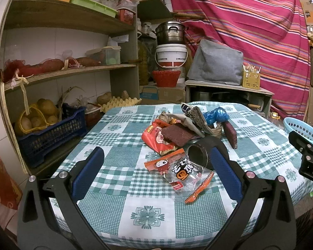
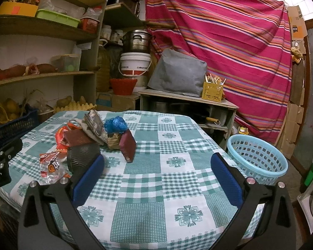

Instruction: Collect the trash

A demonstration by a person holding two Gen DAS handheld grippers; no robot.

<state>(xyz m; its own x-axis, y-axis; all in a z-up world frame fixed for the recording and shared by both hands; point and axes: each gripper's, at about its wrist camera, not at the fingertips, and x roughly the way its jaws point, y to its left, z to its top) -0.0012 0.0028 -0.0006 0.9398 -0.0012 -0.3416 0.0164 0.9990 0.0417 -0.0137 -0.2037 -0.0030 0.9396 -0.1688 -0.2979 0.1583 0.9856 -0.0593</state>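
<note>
On the green-and-white checked tabletop (image 1: 119,212), a trash pile sat heaped mid-cloth: clear orange-trimmed snack wrapper (image 1: 184,173) nearest, black ribbed cup (image 1: 200,153) behind. Left gripper (image 1: 156,166) gaped, empty, framing that wrapper; right gripper (image 2: 157,173) likewise apart. Light-blue plastic basket (image 2: 257,159) waited beside the tabletop, likely for the trash.

Left gripper (image 1: 156,162): black plastic frame, two angled arms ending in blue ribbed pads (image 1: 87,173), a round silver screw at each arm joint. Right gripper (image 2: 156,170) has the same build, with black arms, blue pads (image 2: 226,180) and silver screws. Its side, seen from the left camera, bears faint white lettering.
</note>
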